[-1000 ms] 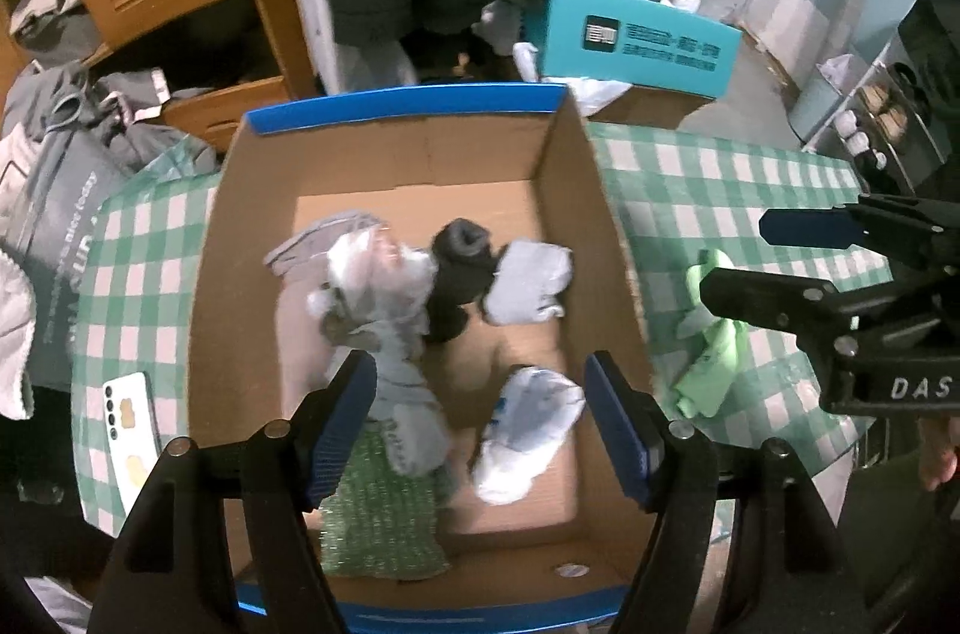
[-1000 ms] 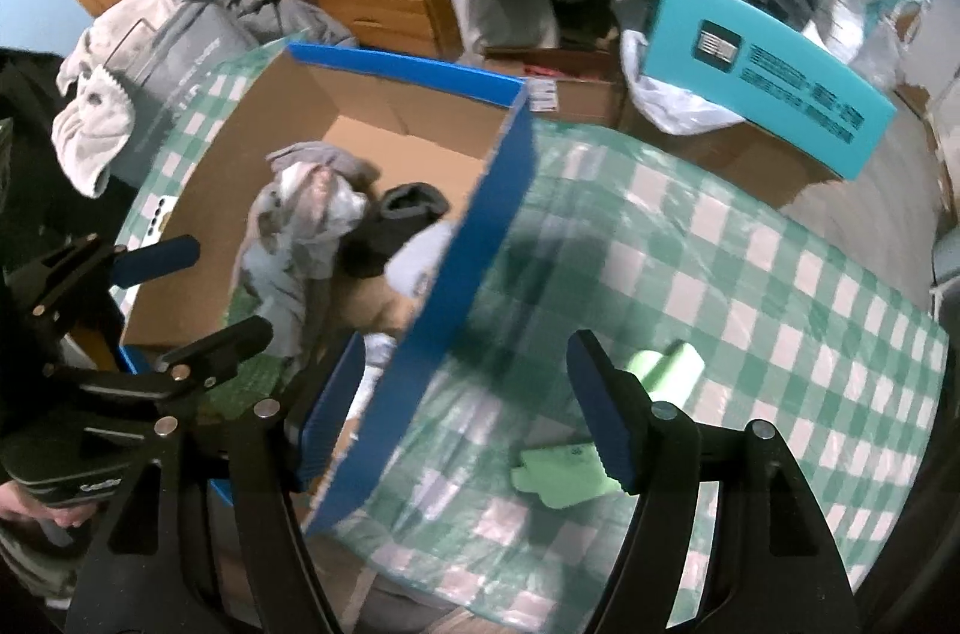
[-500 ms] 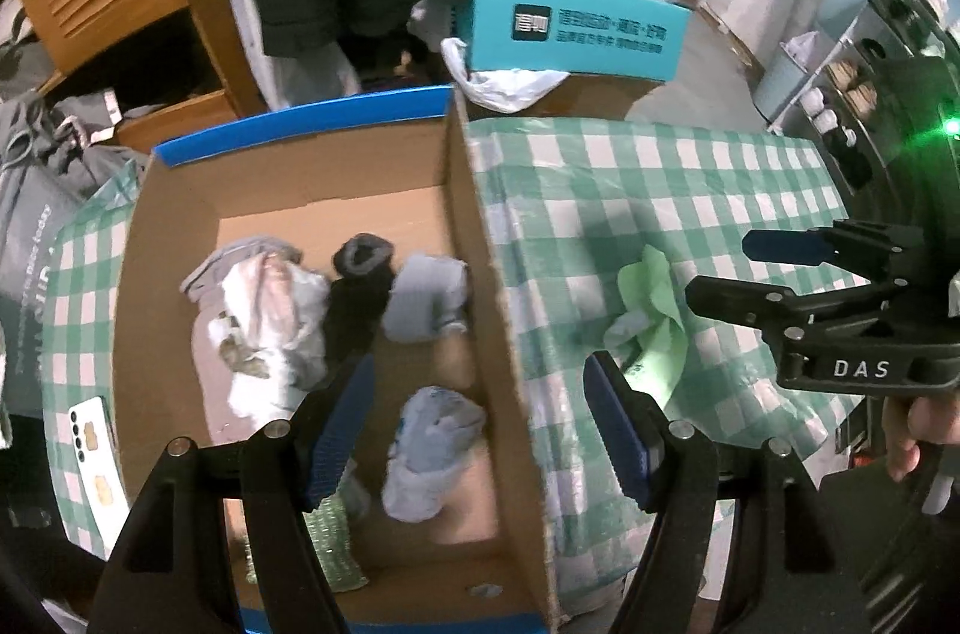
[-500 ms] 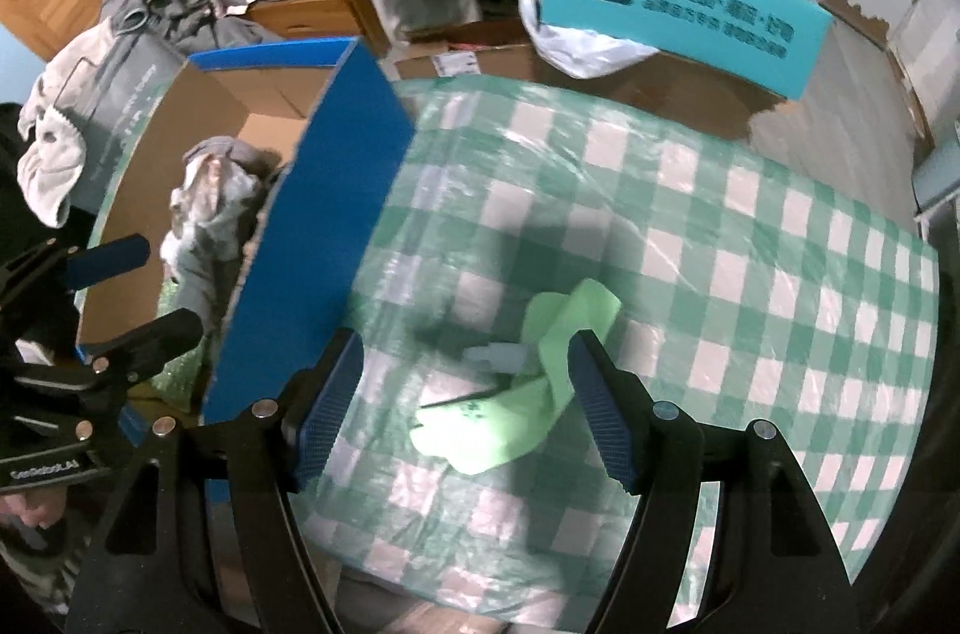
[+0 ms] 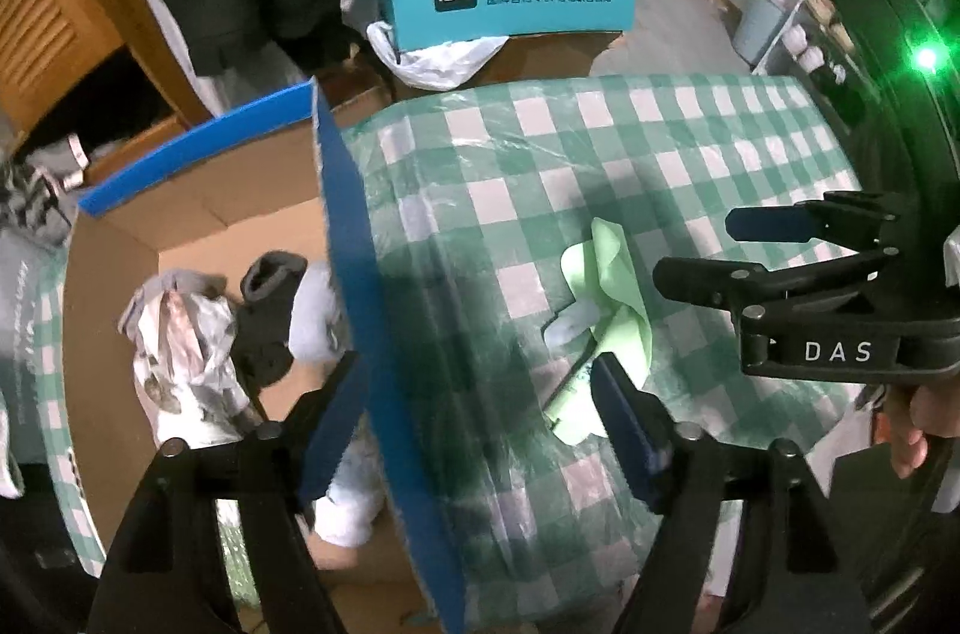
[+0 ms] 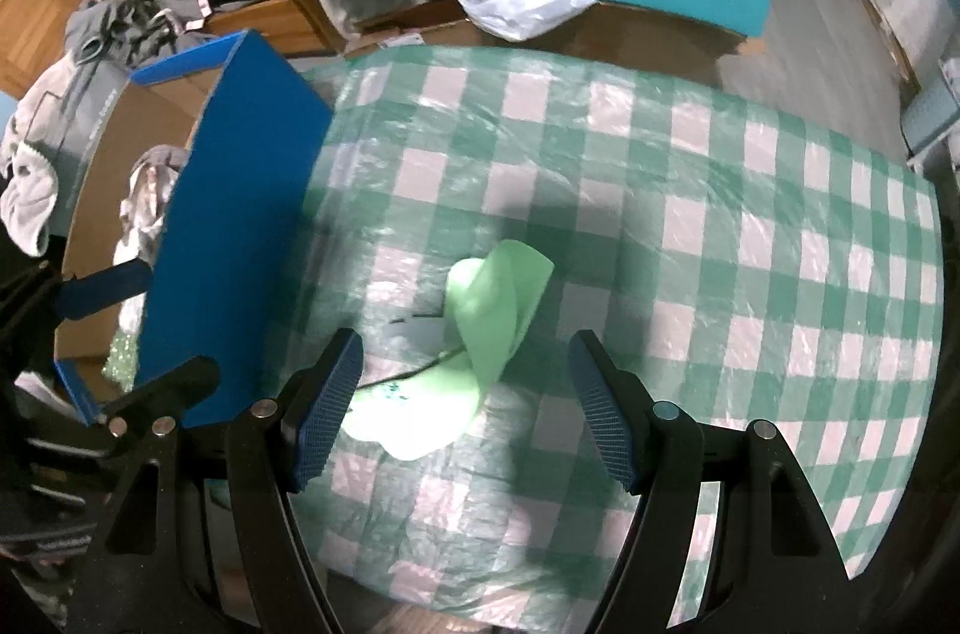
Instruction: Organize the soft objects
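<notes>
Right wrist: green sock (image 6: 480, 334) lies lengthwise toward the tool (image 6: 465, 406).

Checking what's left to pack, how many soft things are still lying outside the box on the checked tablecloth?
1: a light green sock between the right gripper's open fingers. Others may be hidden behind the blue cardboard box.

You are working over a bench (image 6: 690, 190) whose checked cloth is lying bare to the right of and beyond the green sock (image 6: 480, 328), so your right tongs (image 6: 465, 406), standing spread wide, are finding free passage from that side. To the left, the tall blue wall of the cardboard box (image 6: 228, 214) is blocking the way. Your left tongs (image 5: 480, 424) are straddling that same wall (image 5: 384, 334), and inside, rolled socks (image 5: 264, 310) are crowding the floor.
</notes>
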`<state>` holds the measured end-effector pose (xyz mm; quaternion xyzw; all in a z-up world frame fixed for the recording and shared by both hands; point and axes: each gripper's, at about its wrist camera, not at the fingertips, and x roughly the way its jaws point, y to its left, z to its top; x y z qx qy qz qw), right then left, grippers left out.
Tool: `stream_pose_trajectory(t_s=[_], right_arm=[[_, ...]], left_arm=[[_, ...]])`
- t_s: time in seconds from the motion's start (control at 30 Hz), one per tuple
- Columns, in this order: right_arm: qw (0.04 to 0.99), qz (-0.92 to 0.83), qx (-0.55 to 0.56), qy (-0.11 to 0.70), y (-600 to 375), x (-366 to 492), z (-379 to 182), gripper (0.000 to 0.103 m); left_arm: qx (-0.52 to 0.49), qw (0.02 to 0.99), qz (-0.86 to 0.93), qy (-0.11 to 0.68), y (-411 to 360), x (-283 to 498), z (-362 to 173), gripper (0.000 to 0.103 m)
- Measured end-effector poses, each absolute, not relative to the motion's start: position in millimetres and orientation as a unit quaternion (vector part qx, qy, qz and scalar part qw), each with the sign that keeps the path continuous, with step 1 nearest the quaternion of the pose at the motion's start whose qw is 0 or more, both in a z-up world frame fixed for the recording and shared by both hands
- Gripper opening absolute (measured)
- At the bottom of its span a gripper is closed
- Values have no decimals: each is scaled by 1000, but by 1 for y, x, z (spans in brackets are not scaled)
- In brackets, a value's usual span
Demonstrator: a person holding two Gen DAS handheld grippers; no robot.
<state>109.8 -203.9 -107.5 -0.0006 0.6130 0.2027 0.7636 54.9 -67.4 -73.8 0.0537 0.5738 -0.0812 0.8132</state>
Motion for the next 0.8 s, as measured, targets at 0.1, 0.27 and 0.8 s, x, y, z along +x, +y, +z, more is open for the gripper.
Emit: stream_pose_trajectory(t_s=[0.1,0.27,0.8], right_arm=[[759,200,6,620,-207,110,-115,71],[752,195,13,629,-212,115,-126,71],[727,187,38,659,-210,124,-160,71]], left_arm=[[62,806,-82,582,-75,57,-80,78],[72,801,-87,587,-89,61,-88,78],[95,778,-77,617,-112,62,-126,81]])
